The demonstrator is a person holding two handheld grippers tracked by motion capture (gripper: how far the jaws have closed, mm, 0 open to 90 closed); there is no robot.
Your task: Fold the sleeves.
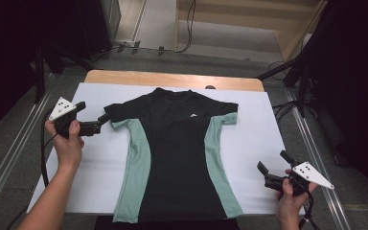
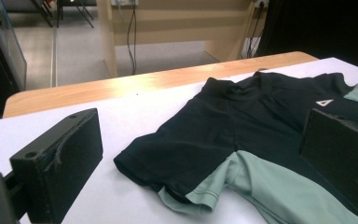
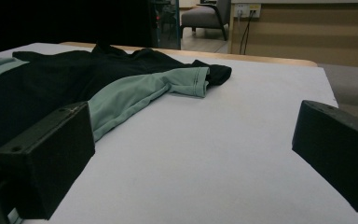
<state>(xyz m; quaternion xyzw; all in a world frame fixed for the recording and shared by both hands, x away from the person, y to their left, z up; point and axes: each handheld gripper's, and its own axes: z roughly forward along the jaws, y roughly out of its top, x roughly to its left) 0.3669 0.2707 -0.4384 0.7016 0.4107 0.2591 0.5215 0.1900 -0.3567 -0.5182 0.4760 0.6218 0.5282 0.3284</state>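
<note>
A black T-shirt (image 1: 177,153) with mint-green side panels lies flat, neck toward the far edge, on a white sheet (image 1: 258,139). My left gripper (image 1: 100,123) is open at the shirt's left sleeve (image 1: 117,114). In the left gripper view that sleeve (image 2: 177,154) lies on the sheet just ahead of the spread jaws, and my left gripper (image 2: 200,163) holds nothing. My right gripper (image 1: 272,163) is open over bare sheet, to the right of the shirt's lower half. In the right gripper view my right gripper (image 3: 191,158) has only sheet between its jaws, and the shirt's right sleeve (image 3: 196,79) lies farther off.
The sheet covers a wooden table (image 1: 172,79) whose far edge shows bare. Dark stands and cables (image 1: 292,72) flank the table on the floor. The shirt's hem (image 1: 172,218) reaches the near edge.
</note>
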